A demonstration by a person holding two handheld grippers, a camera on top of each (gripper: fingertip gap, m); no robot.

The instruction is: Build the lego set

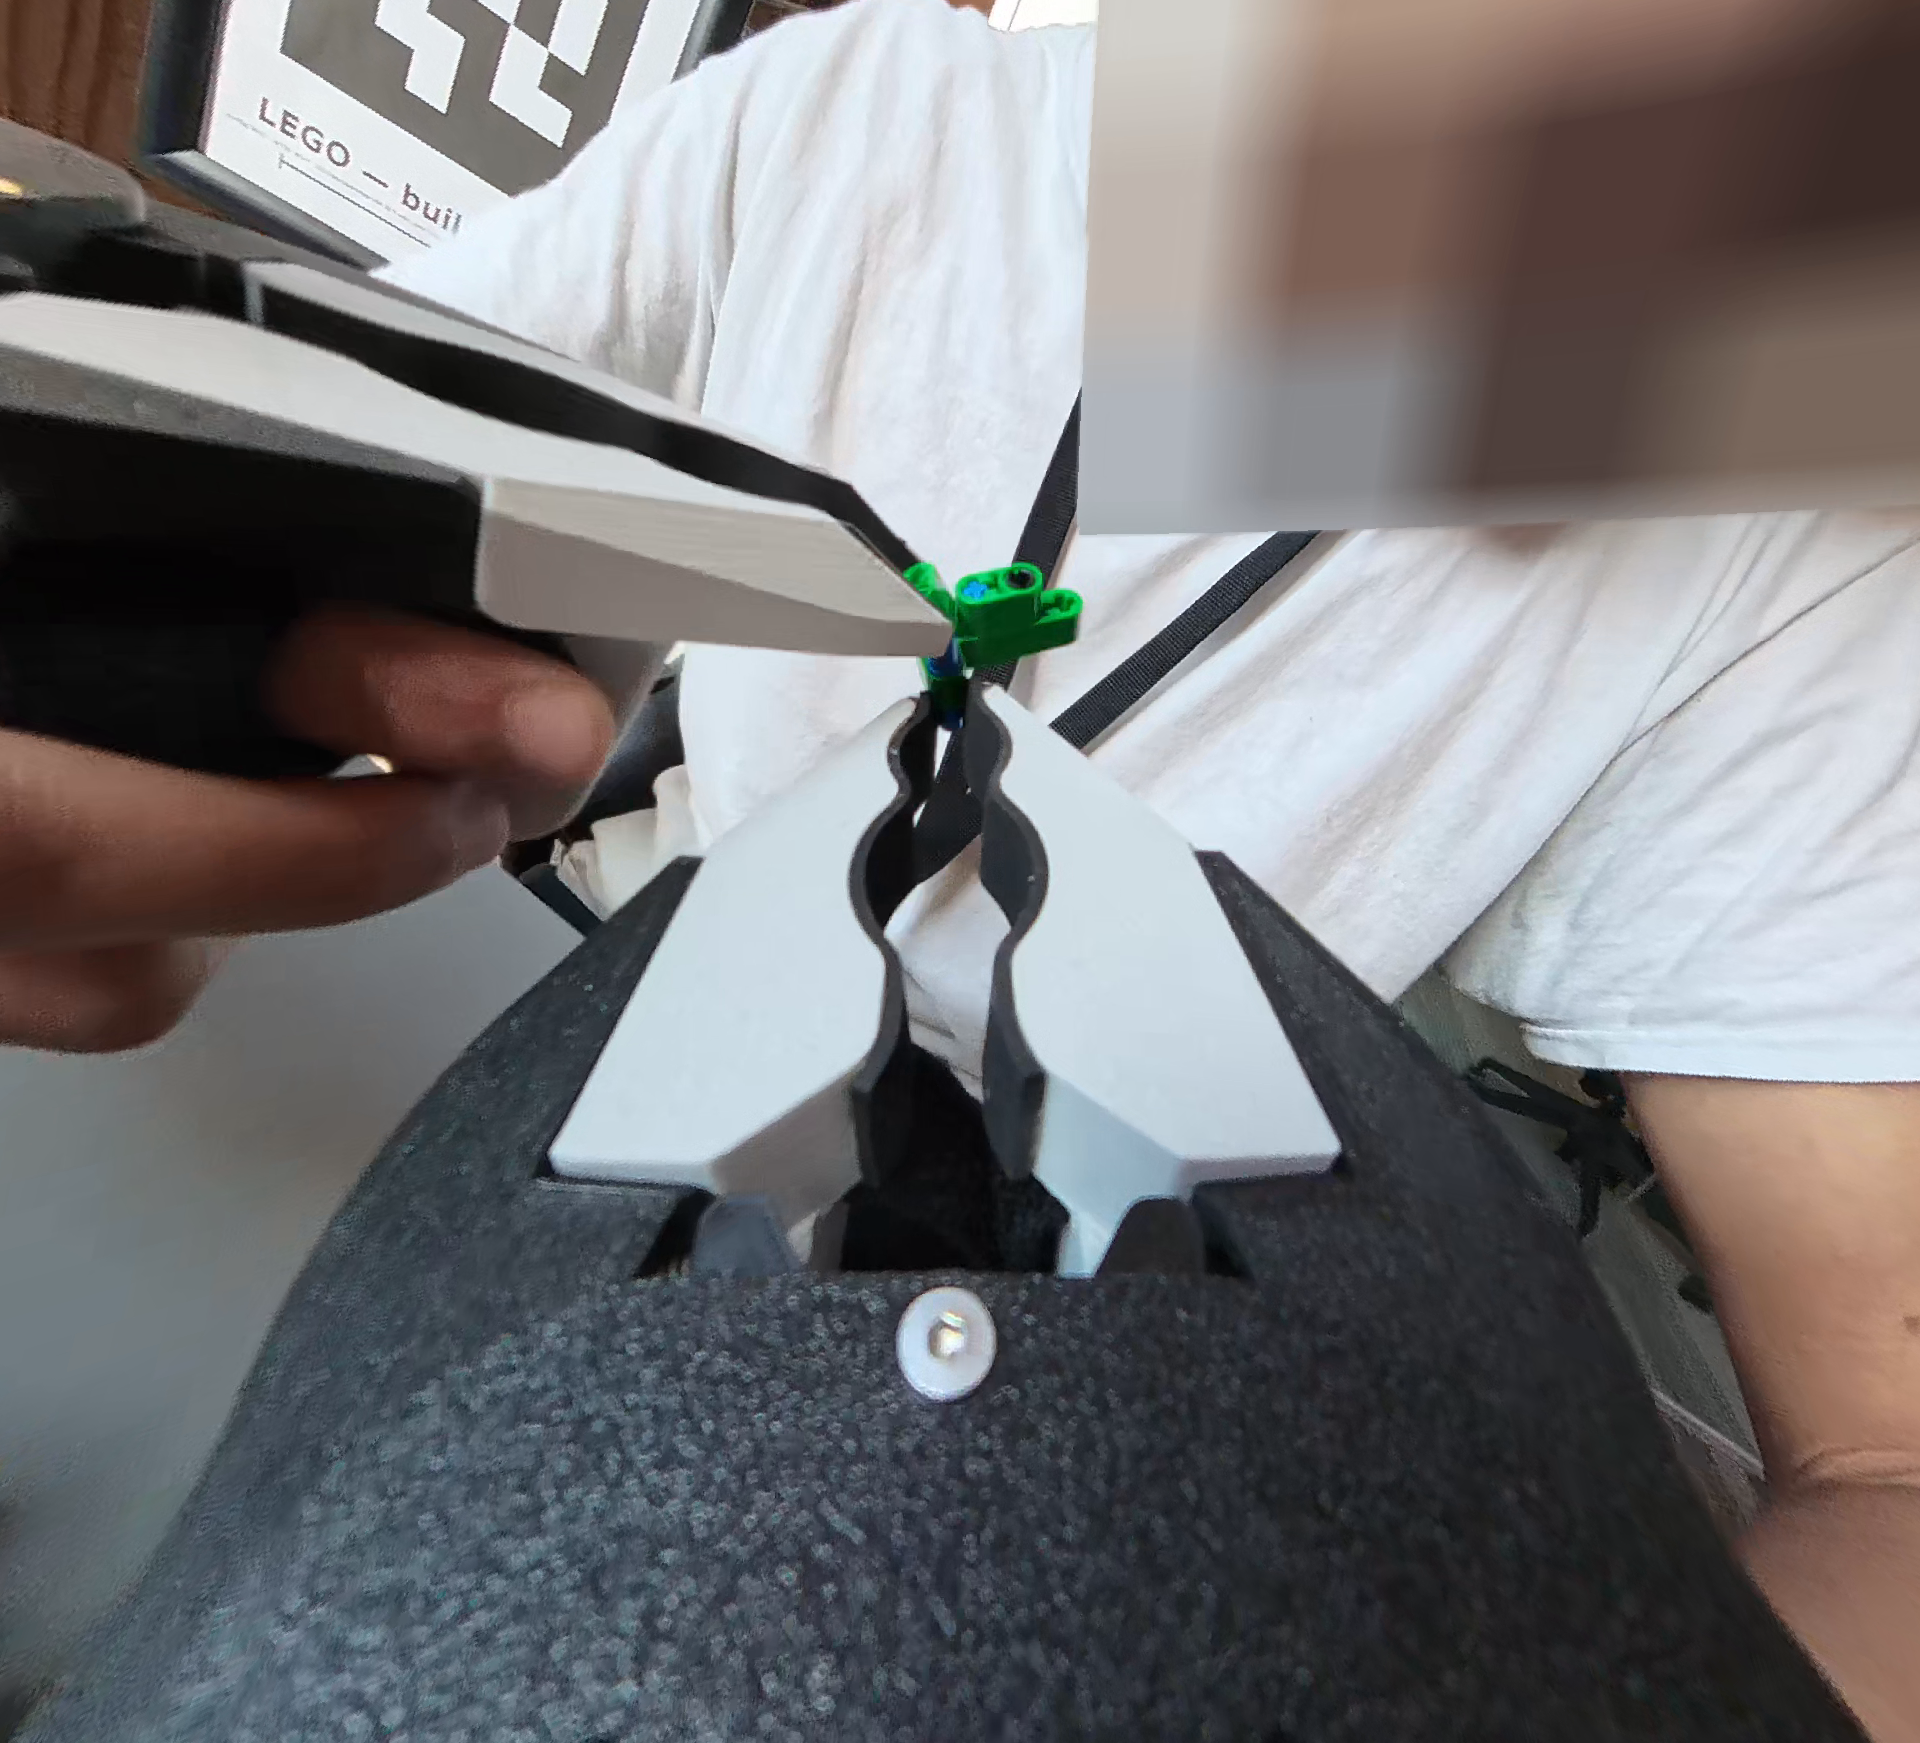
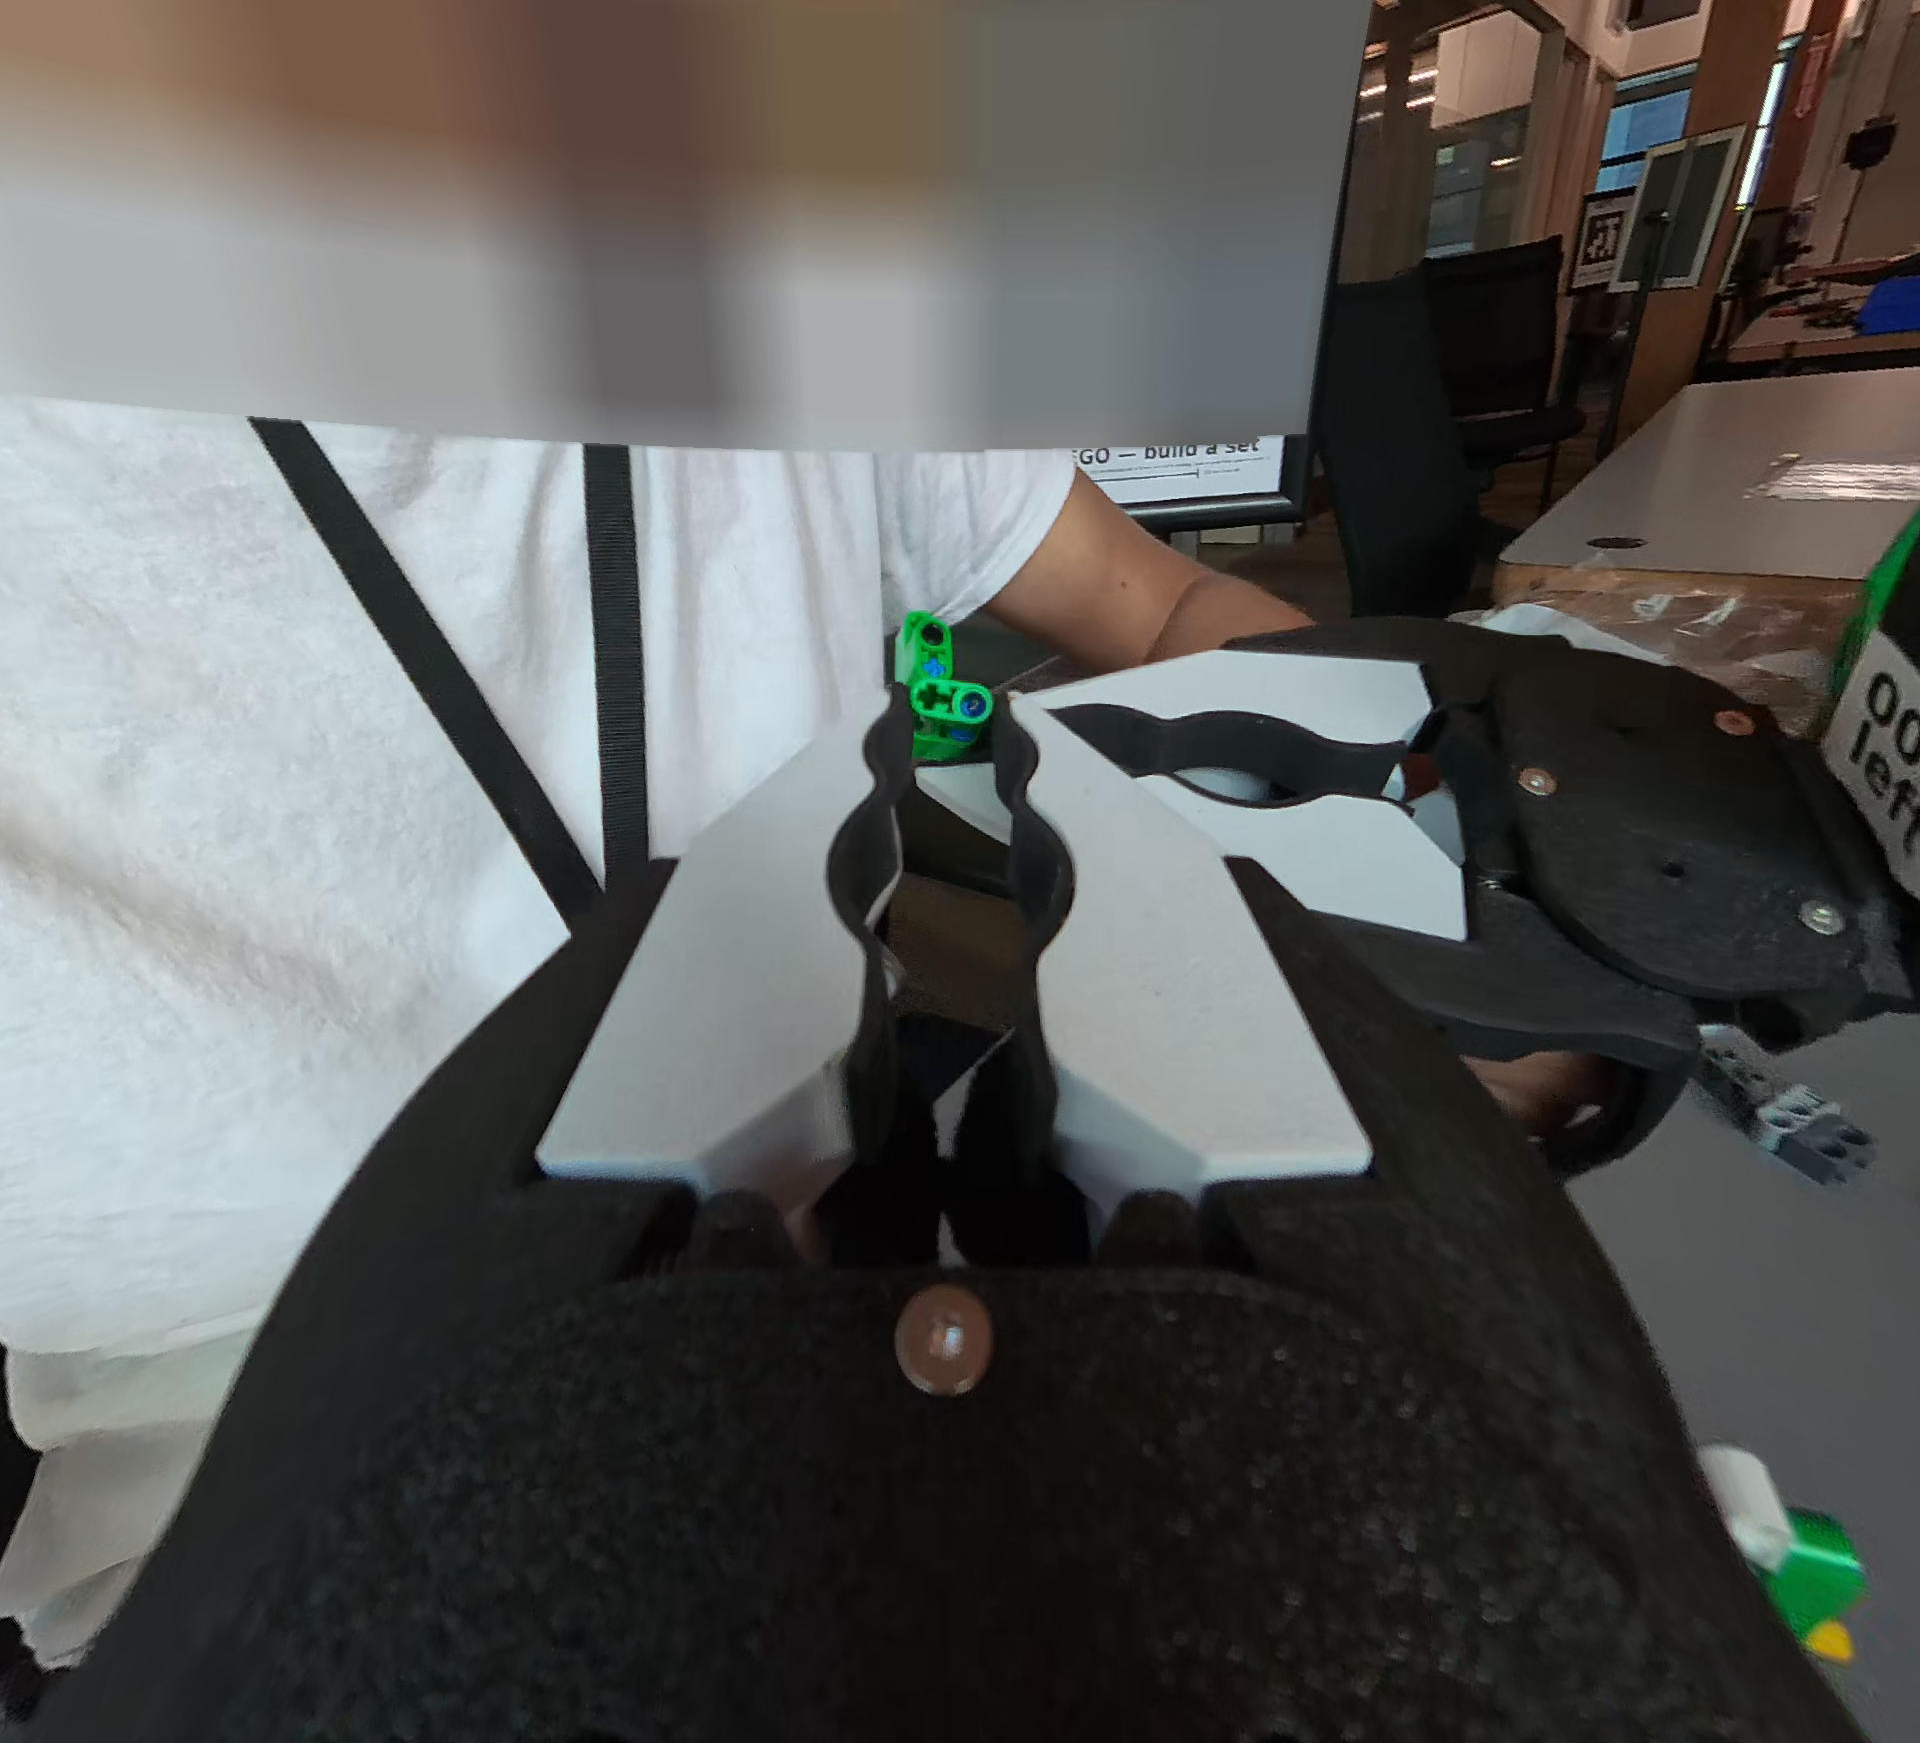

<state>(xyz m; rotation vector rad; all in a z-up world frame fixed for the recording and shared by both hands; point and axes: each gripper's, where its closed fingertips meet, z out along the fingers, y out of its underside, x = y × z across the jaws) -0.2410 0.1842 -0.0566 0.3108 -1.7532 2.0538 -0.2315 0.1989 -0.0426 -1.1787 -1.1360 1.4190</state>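
Gripping green lego piece (image 1: 1013,613), both grippers.

The two tools meet tip to tip in front of a person's torso (image 1: 883,291), with a small lego assembly (image 1: 1003,607) between them. The left tool (image 1: 948,706) grips its lower end; the right tool (image 2: 940,732) closes on its upper part (from the side). A framed sign (image 1: 457,20) stands far left, behind.

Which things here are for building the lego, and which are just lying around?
For the job:
- green lego piece with blue pins, held up in the air
- left claw, gripping its lower blue part
- right claw, closing on it

Just lying around:
- framed black-and-white marker sign
- loose grey lego piece
- green and yellow piece
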